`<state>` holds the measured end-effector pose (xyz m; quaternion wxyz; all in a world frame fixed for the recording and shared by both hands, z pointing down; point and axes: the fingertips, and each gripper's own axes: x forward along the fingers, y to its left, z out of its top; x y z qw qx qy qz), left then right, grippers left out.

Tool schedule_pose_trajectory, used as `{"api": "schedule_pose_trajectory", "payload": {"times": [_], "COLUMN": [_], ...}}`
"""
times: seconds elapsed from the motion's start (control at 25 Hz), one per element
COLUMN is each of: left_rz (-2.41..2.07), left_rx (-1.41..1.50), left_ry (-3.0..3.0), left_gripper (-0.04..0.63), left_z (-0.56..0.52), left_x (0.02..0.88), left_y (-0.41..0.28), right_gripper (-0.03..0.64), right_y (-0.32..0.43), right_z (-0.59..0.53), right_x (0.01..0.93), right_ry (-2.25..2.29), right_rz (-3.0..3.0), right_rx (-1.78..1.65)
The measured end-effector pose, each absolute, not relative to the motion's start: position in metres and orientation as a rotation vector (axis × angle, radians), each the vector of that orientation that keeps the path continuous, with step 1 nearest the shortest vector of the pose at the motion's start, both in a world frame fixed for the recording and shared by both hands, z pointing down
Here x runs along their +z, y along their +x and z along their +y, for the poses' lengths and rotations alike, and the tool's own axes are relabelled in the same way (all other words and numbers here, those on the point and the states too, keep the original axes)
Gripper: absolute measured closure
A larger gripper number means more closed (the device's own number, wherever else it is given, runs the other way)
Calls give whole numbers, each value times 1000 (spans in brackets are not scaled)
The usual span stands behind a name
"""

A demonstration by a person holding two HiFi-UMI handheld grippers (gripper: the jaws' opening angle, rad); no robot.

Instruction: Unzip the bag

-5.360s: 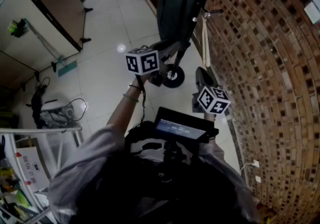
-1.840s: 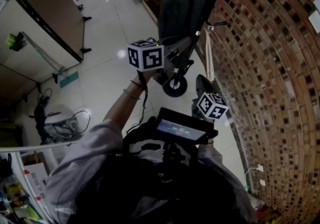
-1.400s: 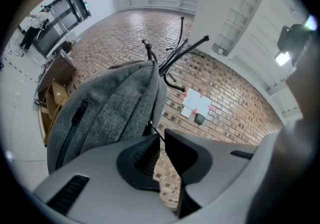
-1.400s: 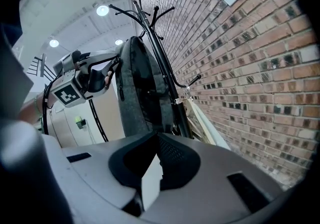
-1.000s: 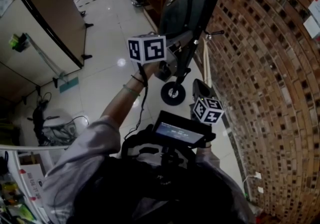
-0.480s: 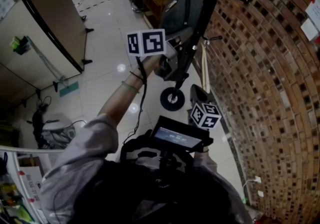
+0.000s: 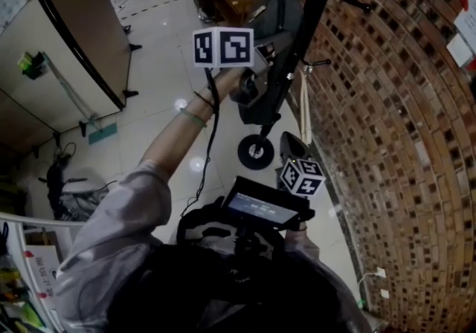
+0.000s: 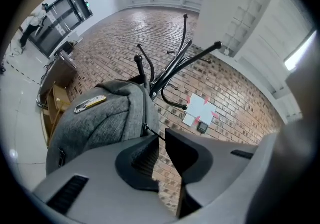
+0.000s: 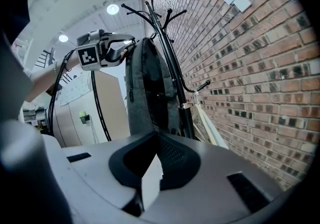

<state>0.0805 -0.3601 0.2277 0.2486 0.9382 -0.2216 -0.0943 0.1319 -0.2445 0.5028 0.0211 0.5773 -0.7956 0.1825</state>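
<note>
though narrow, left hand-held gripper (image 8: 161,135) on zip-pull (image 8: 151,131)

We cannot tell whether the thin black zipper cord (image 8: 151,131) of the grey fabric backpack (image 8: 100,118) is pinched by the left gripper (image 8: 161,137), whose body hides the backpack's bottom.

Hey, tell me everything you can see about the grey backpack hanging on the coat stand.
The backpack is grey heathered fabric with a small metallic badge on its front. It hangs upright from a black coat stand beside the brick wall. A thin dark zip cord runs to the left gripper's jaw tips; whether they pinch it is unclear.
</note>
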Motion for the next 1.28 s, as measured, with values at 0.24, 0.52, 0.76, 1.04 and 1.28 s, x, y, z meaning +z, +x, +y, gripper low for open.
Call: {"api": "schedule_pose_trajectory", "payload": {"times": [0.24,0.52,0.76,1.04,1.28], "left_rz": [-639,-650,-626,-619,-638], "left_rx": [-225,-217,-264,-257,-237], "left_ry": [2568,2534,2449,2405,2453], "left_gripper": [546,545,545,542,540], "left_z": [-370,-381,-395,-404,-394], "left_x": [215,197,180,171,176], "left_y": [81,81,80,80,80], "right_gripper": [612,612,612,612,612], "right_y": [131,130,128,124,121], "right_z": [-243,-240,-241,-241,-242], "right_x": [506,509,509,513,514], "right_ry": [1782,1772,1762,1755,1742], "right_rz": [-2466,-2466,-2470,-2466,-2466], "right_rx": [572,581,578,588,584]}}
